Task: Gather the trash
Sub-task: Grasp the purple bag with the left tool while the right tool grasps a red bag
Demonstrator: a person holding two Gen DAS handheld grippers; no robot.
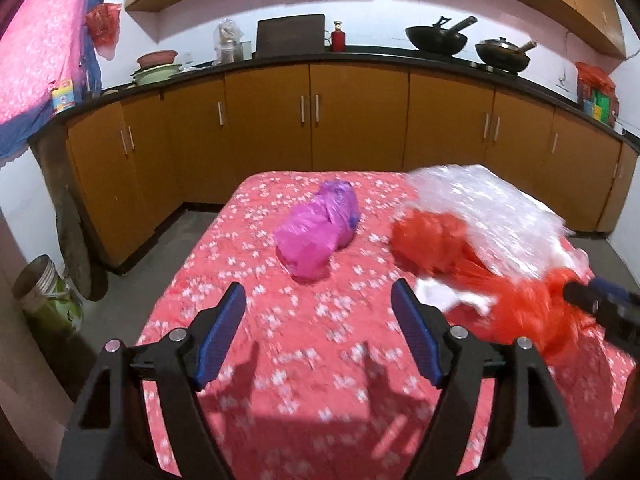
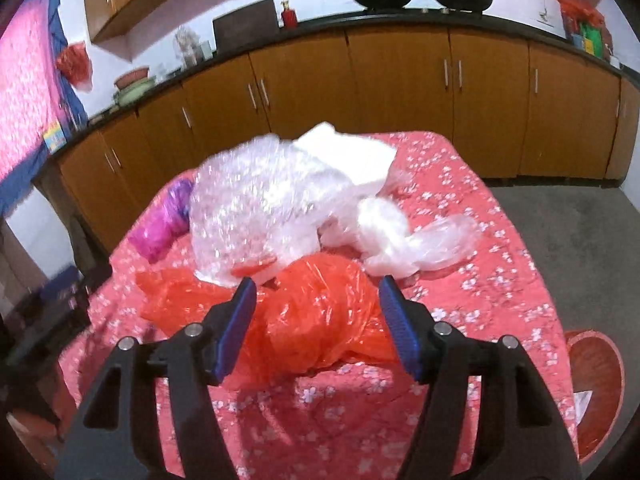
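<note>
Left gripper [image 1: 318, 308]: jaws open, nothing between them, over the flowered desk [image 1: 280, 360].
Right gripper [image 2: 318, 300]: jaws open, the red plastic bag [image 2: 316, 320] lying between the pads, no visible pinch.
Pink bag [image 1: 316, 236]: mid-desk, apart from the rest.
Clear bubble wrap [image 2: 256, 216]: piled behind the red bag, touching it.
Red basket [image 2: 596, 384]: on the floor at the right.

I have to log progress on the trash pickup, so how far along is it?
Nothing looks collected yet. The pink bag, red bag, bubble wrap and clear plastic all lie on the floral cloth. Nothing is in hand: the left tongs and right tongs are open and empty, the right ones facing the red bag. All of it remains to be gathered; a red basket sits beside the table.
</note>
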